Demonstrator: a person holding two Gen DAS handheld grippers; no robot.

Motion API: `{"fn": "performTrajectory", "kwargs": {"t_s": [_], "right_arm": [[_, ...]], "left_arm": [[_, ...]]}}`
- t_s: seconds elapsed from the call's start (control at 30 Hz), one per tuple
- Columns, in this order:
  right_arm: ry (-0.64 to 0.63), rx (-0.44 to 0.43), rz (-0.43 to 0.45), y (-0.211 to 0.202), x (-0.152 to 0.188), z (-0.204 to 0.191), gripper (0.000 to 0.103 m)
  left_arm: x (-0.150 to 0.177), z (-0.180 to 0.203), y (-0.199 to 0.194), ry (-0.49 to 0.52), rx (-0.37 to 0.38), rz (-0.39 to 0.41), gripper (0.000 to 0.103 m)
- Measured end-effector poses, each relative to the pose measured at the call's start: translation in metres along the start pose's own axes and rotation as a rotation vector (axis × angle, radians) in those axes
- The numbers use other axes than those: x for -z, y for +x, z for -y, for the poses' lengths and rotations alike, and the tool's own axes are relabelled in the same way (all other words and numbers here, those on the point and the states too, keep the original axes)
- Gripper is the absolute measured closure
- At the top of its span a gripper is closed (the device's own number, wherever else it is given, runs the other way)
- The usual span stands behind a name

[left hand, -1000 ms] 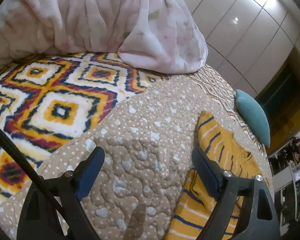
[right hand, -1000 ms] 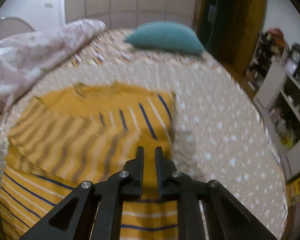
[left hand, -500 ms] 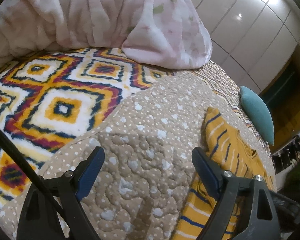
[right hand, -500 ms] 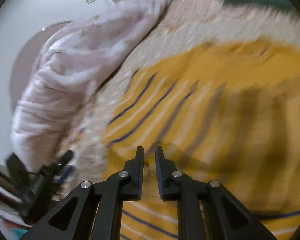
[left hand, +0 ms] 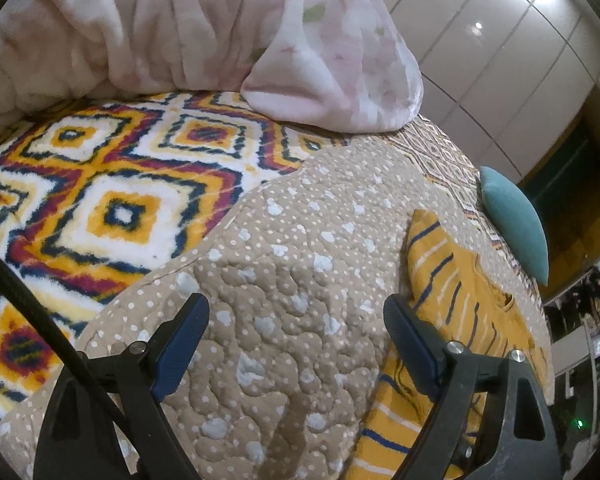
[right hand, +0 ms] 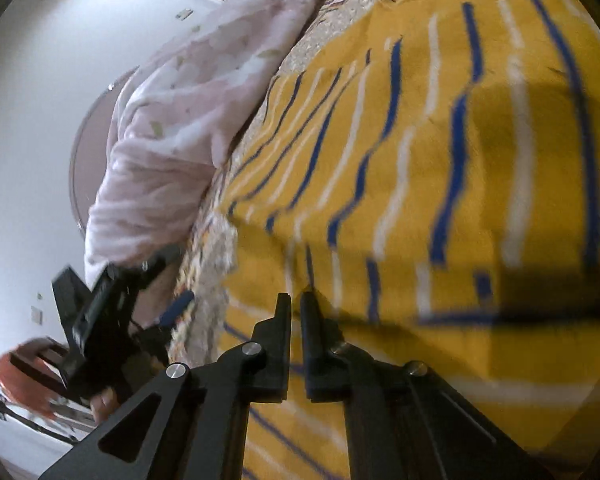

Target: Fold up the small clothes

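Bed (left hand: 284, 360) w/ tan dotted quilt, puckered; bright diamond-pattern fleece (left hand: 112, 200) on its left half. Crumpled pink blanket (left hand: 204, 36) heaped at far edge. Yellow striped shirt (right hand: 440, 168), soft knit, lies flat on quilt; left view shows only its edge. Teal cushion (left hand: 516, 220) beyond. Left hand-held gripper (left hand: 296, 320) spread wide over bare quilt. Right hand-held gripper (right hand: 296, 312) pressed together, pinching a shirt fold; only right view shows other gripper.

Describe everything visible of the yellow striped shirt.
The yellow striped shirt looks like soft knit, mustard with thin blue and white stripes. It lies partly folded, one layer over another, on the beige dotted quilt, neckline toward the teal pillow. The right gripper, jaws nearly shut, sits at a fold edge; whether it pinches fabric is unclear.
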State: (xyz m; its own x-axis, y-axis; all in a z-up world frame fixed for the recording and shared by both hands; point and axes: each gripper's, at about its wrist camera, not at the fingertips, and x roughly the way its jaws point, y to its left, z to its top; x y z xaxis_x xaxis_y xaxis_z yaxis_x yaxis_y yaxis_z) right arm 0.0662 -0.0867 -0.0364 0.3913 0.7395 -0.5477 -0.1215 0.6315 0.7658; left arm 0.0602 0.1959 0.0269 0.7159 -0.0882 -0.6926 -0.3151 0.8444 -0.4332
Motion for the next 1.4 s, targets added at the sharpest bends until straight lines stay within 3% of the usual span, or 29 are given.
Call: {"fn": "performTrajectory", "kwargs": {"t_s": [0.13, 0.23, 0.4, 0.53, 0.6, 0.7, 0.73, 0.77, 0.8, 1.0, 1.13, 1.23, 1.4], "right_arm": [[-0.08, 0.105, -0.008, -0.018, 0.026, -0.008, 0.101], [-0.122, 0.144, -0.007, -0.045, 0.053, -0.005, 0.101], [-0.163, 0.24, 0.049, -0.109, 0.101, 0.002, 0.1], [-0.208, 0.331, 0.103, -0.156, 0.132, 0.005, 0.099], [-0.216, 0.418, 0.146, -0.18, 0.141, 0.01, 0.089], [-0.223, 0.466, 0.216, -0.204, 0.149, 0.016, 0.084], [-0.224, 0.51, 0.236, -0.208, 0.151, 0.019, 0.077], [-0.224, 0.556, 0.248, -0.21, 0.153, 0.022, 0.062], [-0.222, 0.583, 0.256, -0.21, 0.155, 0.026, 0.061], [-0.147, 0.465, 0.367, -0.216, 0.165, 0.043, 0.056], [-0.222, 0.495, 0.415, -0.214, 0.177, 0.04, 0.055], [-0.282, 0.533, 0.429, -0.204, 0.18, 0.031, 0.048], [-0.283, 0.486, 0.417, -0.201, 0.178, 0.03, 0.024]], "left_arm": [[0.01, 0.022, -0.016, 0.109, -0.025, 0.067, 0.015], [0.024, 0.043, -0.03, 0.21, 0.011, 0.089, 0.014], [0.057, 0.068, -0.029, 0.304, 0.083, 0.013, 0.014], [0.084, 0.082, -0.021, 0.378, 0.079, -0.049, 0.014], [0.091, 0.081, -0.017, 0.375, 0.089, -0.094, 0.014], [0.097, 0.065, -0.009, 0.303, 0.111, -0.149, 0.014], [0.098, 0.062, -0.012, 0.292, 0.128, -0.138, 0.014], [0.099, 0.061, -0.013, 0.292, 0.127, -0.144, 0.014], [0.102, 0.062, -0.013, 0.31, 0.117, -0.15, 0.014], [0.13, 0.093, -0.014, 0.545, -0.076, -0.144, 0.008], [0.129, 0.092, -0.01, 0.528, -0.086, -0.159, 0.006], [0.129, 0.092, -0.011, 0.53, -0.089, -0.157, 0.006], [0.129, 0.094, -0.009, 0.532, -0.113, -0.17, 0.002]]}}
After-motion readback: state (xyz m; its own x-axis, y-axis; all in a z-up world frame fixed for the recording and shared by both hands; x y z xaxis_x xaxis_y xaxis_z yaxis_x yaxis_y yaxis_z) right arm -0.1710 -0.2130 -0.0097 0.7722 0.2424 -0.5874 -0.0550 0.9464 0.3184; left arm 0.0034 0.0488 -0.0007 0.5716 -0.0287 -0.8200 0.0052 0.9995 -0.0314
